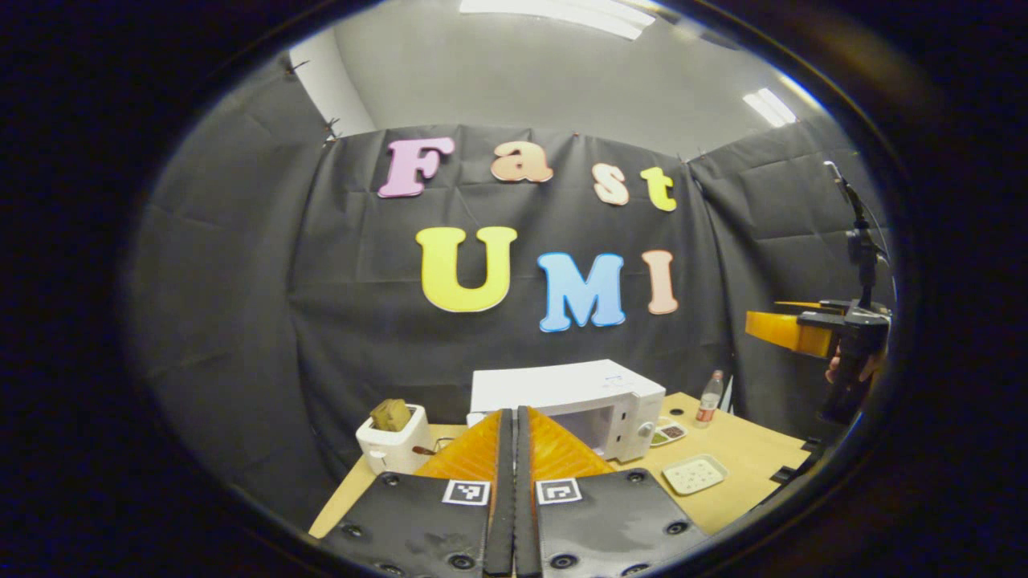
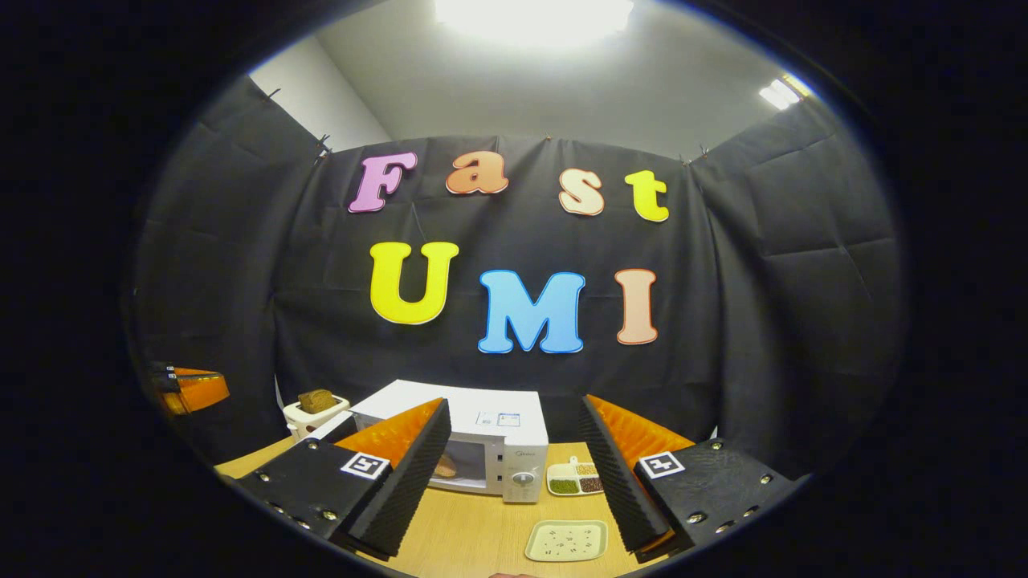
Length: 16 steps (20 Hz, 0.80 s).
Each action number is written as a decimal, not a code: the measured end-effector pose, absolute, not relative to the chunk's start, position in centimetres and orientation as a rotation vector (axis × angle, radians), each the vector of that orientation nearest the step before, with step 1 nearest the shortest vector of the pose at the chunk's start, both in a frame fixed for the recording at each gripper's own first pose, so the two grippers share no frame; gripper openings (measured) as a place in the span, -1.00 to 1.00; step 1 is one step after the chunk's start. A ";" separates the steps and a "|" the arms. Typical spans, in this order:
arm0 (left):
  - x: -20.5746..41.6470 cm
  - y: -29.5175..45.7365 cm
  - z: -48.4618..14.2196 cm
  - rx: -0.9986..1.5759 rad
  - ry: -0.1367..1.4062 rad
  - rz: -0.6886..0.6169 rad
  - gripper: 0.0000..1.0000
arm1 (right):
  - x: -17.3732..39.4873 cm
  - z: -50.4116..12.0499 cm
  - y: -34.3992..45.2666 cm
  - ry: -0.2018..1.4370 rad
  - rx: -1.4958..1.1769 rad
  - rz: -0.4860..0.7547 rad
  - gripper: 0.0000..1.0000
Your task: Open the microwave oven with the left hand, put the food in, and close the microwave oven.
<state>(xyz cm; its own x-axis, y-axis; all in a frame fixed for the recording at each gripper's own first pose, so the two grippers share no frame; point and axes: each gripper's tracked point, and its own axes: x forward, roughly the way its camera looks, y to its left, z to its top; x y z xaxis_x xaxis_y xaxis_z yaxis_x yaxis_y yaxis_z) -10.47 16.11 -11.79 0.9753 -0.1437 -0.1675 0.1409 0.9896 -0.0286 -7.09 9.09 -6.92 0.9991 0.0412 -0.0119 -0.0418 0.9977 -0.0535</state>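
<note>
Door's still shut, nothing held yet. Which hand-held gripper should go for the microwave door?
Left, probably. The left hand-held gripper is shut, empty and aimed at the microwave; the right hand-held gripper is open, ready for food.

Your microwave oven (image 2: 482,437) is white, sitting on a pale wooden table (image 2: 482,530). The toaster (image 1: 393,445) to its side is white too, with a brown slice of bread (image 1: 390,414) in it. You have a cream tray (image 2: 567,540) speckled with small dark marks, and a white sectioned dish (image 2: 575,479) holding green, brown and yellowish fillings.
</note>
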 end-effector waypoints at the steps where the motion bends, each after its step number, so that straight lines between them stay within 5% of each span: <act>1: -10.8 16.9 -12.9 -0.021 0.198 -0.129 -0.87 | -7.0 -7.0 9.1 0.013 -0.054 0.042 0.94; 8: -13.5 23.0 -21.2 0.007 0.377 -0.037 -0.82 | -6.3 -7.3 9.6 0.022 -0.060 0.055 0.94; 16: -15.7 21.4 -27.3 0.045 0.497 -0.069 -0.86 | -5.2 -8.0 10.7 0.039 -0.057 0.085 0.94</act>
